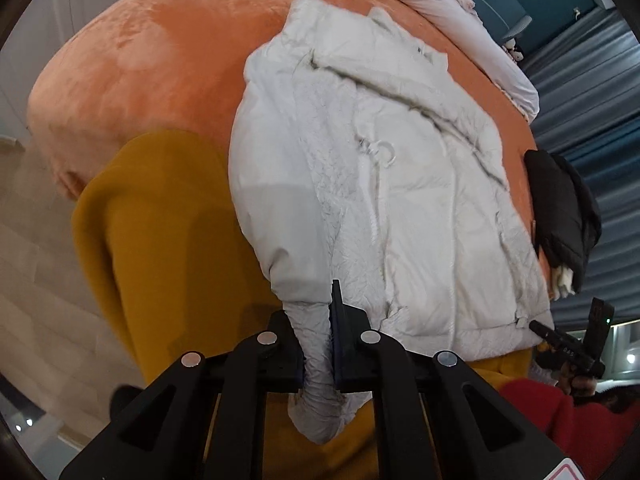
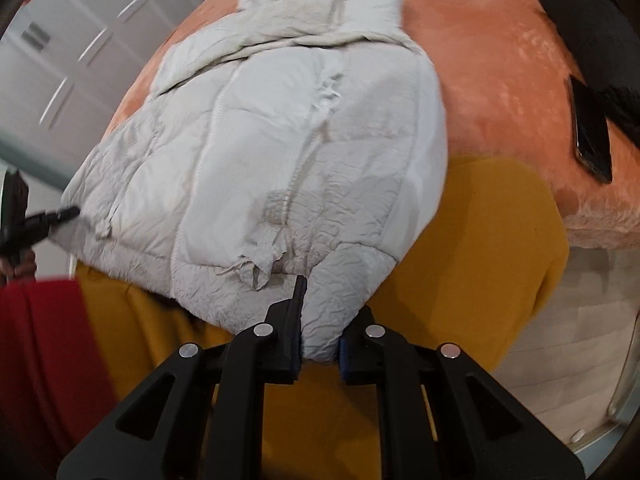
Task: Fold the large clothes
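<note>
My left gripper has its fingers closed on the cuff of a sleeve of the white jacket, and the end of this sleeve hangs down below them. My right gripper has its fingers pressed on the bottom hem of the same white jacket, with a fold of the hem between them. The jacket lies front side up on the bed with the orange blanket, its long axis running away from me, the hood at the far end and the hem near me over the yellow cover. In the right wrist view a phone lies on the orange blanket right of the jacket, well apart, beside a black garment. White bedding lies beyond the hood.
</note>
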{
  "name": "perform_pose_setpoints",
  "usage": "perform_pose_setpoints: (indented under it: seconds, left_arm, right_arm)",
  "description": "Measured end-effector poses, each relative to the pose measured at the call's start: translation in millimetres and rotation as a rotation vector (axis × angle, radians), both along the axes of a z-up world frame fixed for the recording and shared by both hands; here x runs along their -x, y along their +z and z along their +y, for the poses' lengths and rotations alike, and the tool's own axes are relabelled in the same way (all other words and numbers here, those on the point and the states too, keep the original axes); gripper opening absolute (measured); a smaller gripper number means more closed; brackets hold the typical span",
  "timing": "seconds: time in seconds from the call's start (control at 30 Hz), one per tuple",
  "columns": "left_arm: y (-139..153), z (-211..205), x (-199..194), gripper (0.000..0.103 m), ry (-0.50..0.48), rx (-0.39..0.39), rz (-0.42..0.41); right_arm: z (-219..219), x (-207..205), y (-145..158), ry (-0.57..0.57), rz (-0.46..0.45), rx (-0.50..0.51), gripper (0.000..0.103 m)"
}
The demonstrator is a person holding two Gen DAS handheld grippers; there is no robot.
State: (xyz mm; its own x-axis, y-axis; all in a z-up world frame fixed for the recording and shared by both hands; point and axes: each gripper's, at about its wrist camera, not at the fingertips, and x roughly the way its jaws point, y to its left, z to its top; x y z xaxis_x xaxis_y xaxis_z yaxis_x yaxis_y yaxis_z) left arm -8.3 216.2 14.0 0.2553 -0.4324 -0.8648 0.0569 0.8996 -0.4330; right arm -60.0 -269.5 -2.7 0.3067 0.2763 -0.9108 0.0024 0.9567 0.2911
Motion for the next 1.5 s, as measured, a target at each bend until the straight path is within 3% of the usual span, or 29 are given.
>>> perform_pose_setpoints:
  seconds: [0.13, 0.23, 0.3, 0.47, 0.57, 0.7, 0.8, 0.93, 1.03, 1.13, 1.27, 1.4, 1.5]
  left_arm:
    - [38, -2, -13, 0.006, 0.041, 0.061, -0.120]
    - [81, -12, -42, 0.006, 0.048, 0.082, -0.290]
    - [98, -12, -58, 0.006, 0.065, 0.101, -0.361]
    - [124, -7, -106, 0.006, 0.136, 0.158, -0.486]
    - [126, -6, -124, 0.006, 0.184, 0.190, -0.518]
    - [127, -2, -127, 0.006, 0.226, 0.222, -0.521]
    - [125, 7, -109, 0.006, 0.234, 0.236, -0.485]
    - [109, 14, -69, 0.007, 0.201, 0.159, -0.405]
    - [92, 11, -72, 0.006, 0.214, 0.153, -0.348]
    - [95, 1, -96, 0.006, 0.224, 0.170, -0.384]
    - [119, -16, -155, 0.007, 0.209, 0.155, -0.511]
    - [124, -30, -199, 0.009, 0.206, 0.126, -0.553]
    - [110, -42, -231, 0.009, 0.218, 0.082, -0.537]
  right_arm:
    - [-5, -14, 41, -0.013, -0.127, -0.043, 0.011]
    - [-17, -41, 80, -0.066, -0.294, -0.055, 0.011]
    - [-32, -60, 99, -0.125, -0.395, -0.073, 0.011]
    - [-56, -106, 124, -0.269, -0.577, -0.143, 0.011]
    - [-59, -125, 127, -0.325, -0.658, -0.154, 0.011]
    - [-60, -122, 127, -0.358, -0.702, -0.171, 0.011]
    - [-60, -102, 128, -0.344, -0.684, -0.184, 0.011]
    - [-49, -59, 120, -0.263, -0.563, -0.132, 0.011]
    - [-37, -58, 115, -0.227, -0.532, -0.102, 0.011]
    - [-36, -82, 119, -0.228, -0.597, -0.097, 0.011]
    - [-61, -148, 126, -0.287, -0.700, -0.157, 0.011]
    - [-80, -203, 121, -0.348, -0.715, -0.208, 0.011]
    - [-84, -239, 106, -0.379, -0.688, -0.215, 0.011]
